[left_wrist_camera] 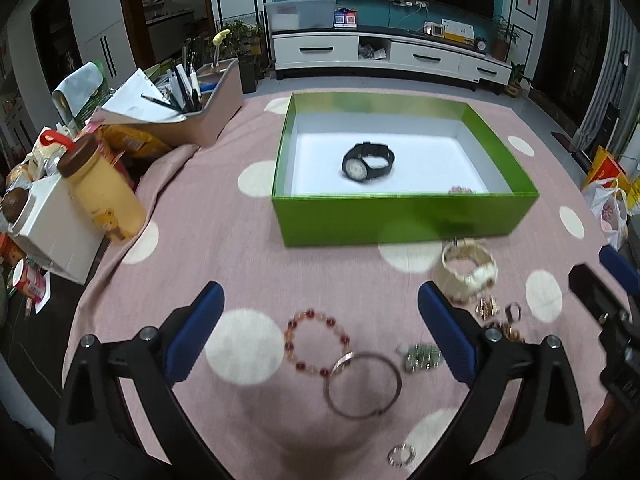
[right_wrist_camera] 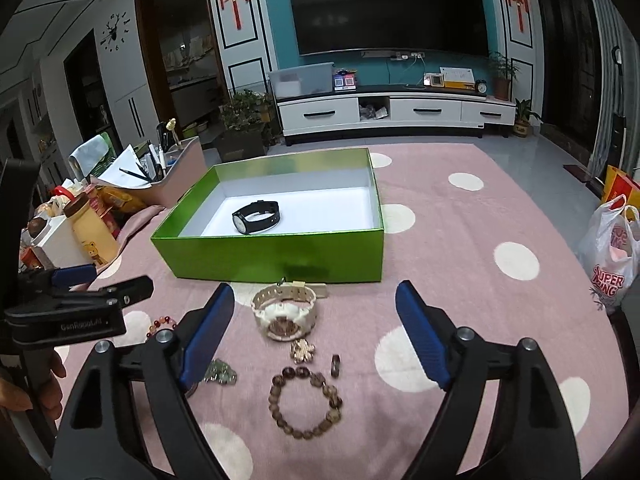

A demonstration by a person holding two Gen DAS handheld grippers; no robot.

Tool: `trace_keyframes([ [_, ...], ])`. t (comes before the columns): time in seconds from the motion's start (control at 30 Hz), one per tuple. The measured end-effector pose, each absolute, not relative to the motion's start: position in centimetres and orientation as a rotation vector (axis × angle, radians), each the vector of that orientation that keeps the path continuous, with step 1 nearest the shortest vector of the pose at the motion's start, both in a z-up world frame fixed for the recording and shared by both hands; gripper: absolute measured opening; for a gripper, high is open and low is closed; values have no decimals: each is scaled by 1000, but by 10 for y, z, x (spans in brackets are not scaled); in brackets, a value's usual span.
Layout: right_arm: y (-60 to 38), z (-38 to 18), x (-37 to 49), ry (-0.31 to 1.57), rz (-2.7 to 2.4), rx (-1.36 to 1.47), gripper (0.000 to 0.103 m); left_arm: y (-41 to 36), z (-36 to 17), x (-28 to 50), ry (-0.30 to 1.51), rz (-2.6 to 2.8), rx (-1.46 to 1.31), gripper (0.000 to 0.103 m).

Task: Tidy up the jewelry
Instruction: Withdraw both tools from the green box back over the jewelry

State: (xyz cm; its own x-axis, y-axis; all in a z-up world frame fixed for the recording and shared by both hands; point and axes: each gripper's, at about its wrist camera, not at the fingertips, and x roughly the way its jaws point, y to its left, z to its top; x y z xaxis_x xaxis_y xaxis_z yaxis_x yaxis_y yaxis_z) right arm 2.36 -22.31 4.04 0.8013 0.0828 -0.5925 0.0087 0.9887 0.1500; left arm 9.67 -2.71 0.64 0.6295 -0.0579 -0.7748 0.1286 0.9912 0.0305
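A green box (left_wrist_camera: 400, 220) (right_wrist_camera: 280, 256) with a white inside holds a black watch (left_wrist_camera: 368, 161) (right_wrist_camera: 256, 217). On the pink dotted cloth before it lie a cream watch (left_wrist_camera: 468, 268) (right_wrist_camera: 286, 312), a red bead bracelet (left_wrist_camera: 316, 340), a metal bangle (left_wrist_camera: 362, 386), a brown bead bracelet (right_wrist_camera: 306, 402), a ring (right_wrist_camera: 335, 365) and small pieces. My left gripper (left_wrist_camera: 320, 328) is open and empty above the red bracelet. My right gripper (right_wrist_camera: 316, 332) is open and empty above the cream watch.
At the left edge stand a yellow bottle (left_wrist_camera: 102, 192), a white carton (left_wrist_camera: 56, 232), snack packs and a pen holder (left_wrist_camera: 200, 96). A plastic bag (right_wrist_camera: 612, 248) sits off the right edge.
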Motion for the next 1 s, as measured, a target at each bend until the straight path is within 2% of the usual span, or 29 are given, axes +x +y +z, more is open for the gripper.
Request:
trace_keyframes([
  [0.2,-225,46,7,630,34,143,87,-19,8,77,898,-103,74,99],
  [1.0,-222,29,-46,715,81,129,87,-31,14,23,910,-179,71,100],
])
